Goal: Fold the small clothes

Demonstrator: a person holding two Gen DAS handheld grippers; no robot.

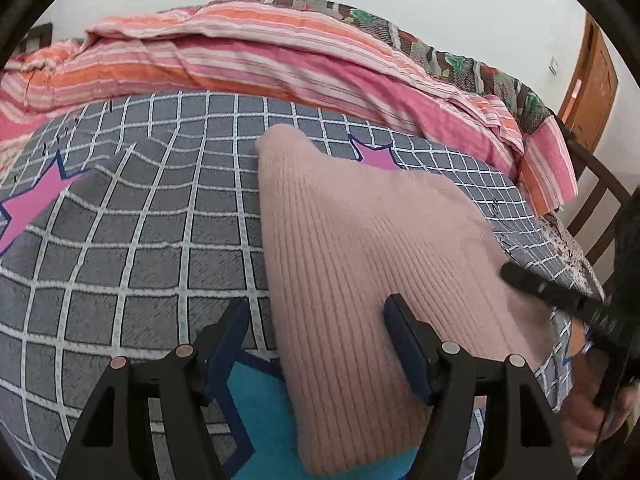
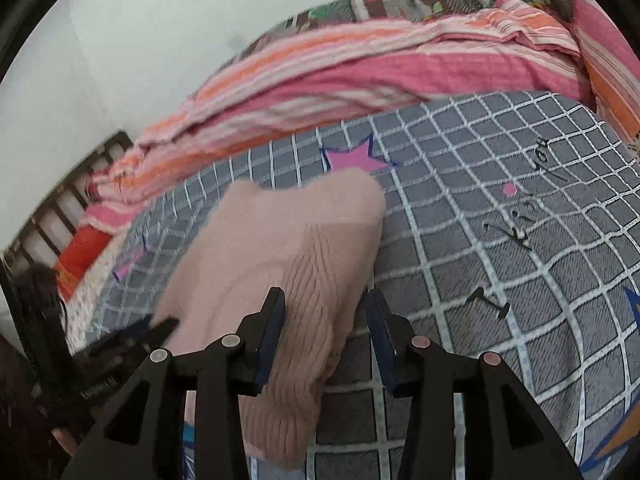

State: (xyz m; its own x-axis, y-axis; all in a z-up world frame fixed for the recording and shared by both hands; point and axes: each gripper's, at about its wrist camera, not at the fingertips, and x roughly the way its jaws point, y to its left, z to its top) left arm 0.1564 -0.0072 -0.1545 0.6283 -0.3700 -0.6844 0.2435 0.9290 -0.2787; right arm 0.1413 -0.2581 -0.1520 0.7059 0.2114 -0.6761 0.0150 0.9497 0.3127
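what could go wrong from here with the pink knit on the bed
1. Both grippers stand open: the left gripper and right gripper each straddle an edge of the pink knit garment without pinching it, so closing now may catch only the top layer and undo the fold.
2. The grid bedspread is soft and wrinkled; a low pinch might grab it together with the knit.
3. The knit looks thick, so it may spring open.

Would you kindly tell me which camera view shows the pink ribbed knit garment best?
The left wrist view: the pink ribbed knit garment is sharp there, its ribs clear. In the right wrist view the garment is motion-blurred at its far end, with its near part between that gripper's fingers.
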